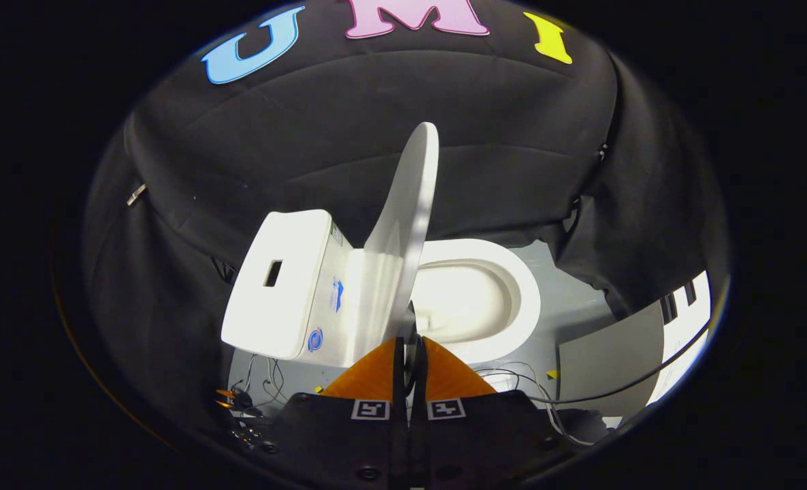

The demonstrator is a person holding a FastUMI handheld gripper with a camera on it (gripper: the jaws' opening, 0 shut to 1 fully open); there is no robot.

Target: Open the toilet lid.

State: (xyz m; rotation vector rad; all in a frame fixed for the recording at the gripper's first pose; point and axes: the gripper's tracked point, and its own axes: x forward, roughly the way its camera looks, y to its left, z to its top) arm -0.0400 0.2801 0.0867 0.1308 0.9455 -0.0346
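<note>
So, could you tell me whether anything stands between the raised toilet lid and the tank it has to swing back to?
Nothing visible does. The toilet lid stands nearly upright, its near edge between the fingers of the gripper, which look closed on it. The gap back to the tank is bare; the cables lie on the floor.

Your booth reads dim — the white toilet lid (403,231) and bowl (475,299) catch bright, near blown-out light. Fisheye bends the cloth folds toward the rim — the fingers (437,374) sit close and slightly soft.
</note>
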